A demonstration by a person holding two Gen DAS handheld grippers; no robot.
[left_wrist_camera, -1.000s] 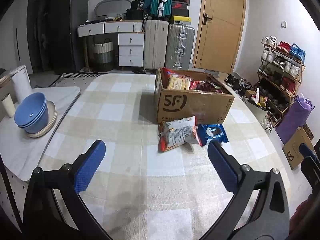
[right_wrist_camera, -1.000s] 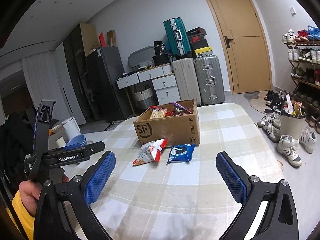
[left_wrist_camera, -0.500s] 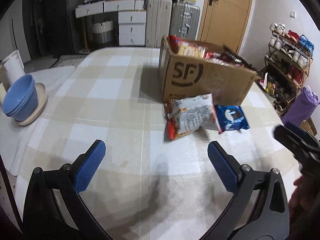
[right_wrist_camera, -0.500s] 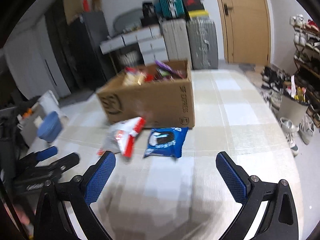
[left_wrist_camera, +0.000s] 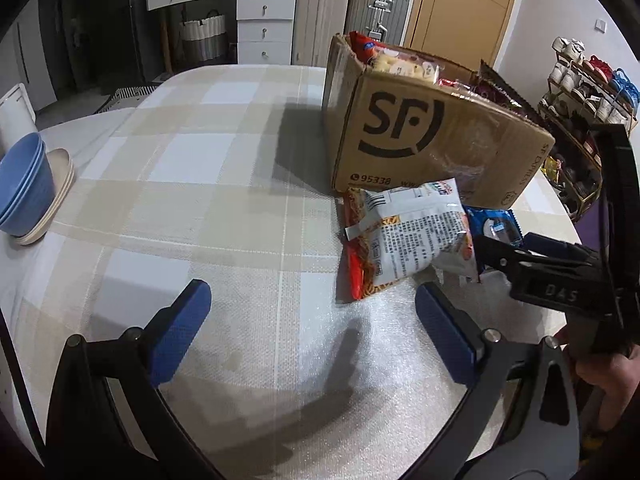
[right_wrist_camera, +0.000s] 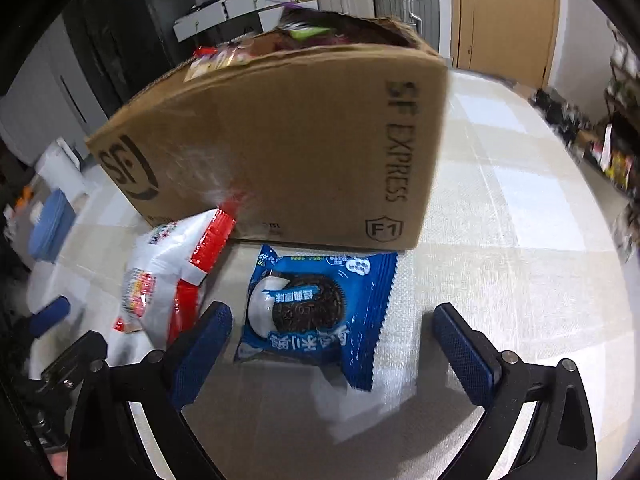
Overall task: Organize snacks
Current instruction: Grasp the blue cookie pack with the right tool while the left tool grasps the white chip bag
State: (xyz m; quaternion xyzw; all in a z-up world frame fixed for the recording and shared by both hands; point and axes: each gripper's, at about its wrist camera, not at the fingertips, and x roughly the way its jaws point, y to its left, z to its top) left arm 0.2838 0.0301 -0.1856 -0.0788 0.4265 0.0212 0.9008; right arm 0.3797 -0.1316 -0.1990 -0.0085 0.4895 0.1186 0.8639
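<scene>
A cardboard SF box (left_wrist_camera: 424, 136) (right_wrist_camera: 280, 148) filled with snack packets stands on the checked table. In front of it lie a white-and-red snack bag (left_wrist_camera: 404, 240) (right_wrist_camera: 168, 276) and a blue cookie packet (right_wrist_camera: 316, 312) (left_wrist_camera: 494, 226). My right gripper (right_wrist_camera: 332, 352) is open, its blue pads either side of the near end of the cookie packet, low over the table. My left gripper (left_wrist_camera: 312, 328) is open above bare tablecloth, short of the white-and-red bag. The right gripper's body (left_wrist_camera: 560, 276) shows at the right of the left wrist view, covering part of the cookie packet.
Stacked blue bowls (left_wrist_camera: 22, 192) on a plate sit at the table's left edge. White drawers (left_wrist_camera: 264, 20), suitcases (left_wrist_camera: 376, 0) and a wooden door (left_wrist_camera: 468, 4) stand behind the table. A shoe rack (left_wrist_camera: 584, 80) is off to the right.
Both grippers have moved forward and down toward the snacks. The right gripper now straddles the cookie packet's near end; the box and bags loom much larger.
</scene>
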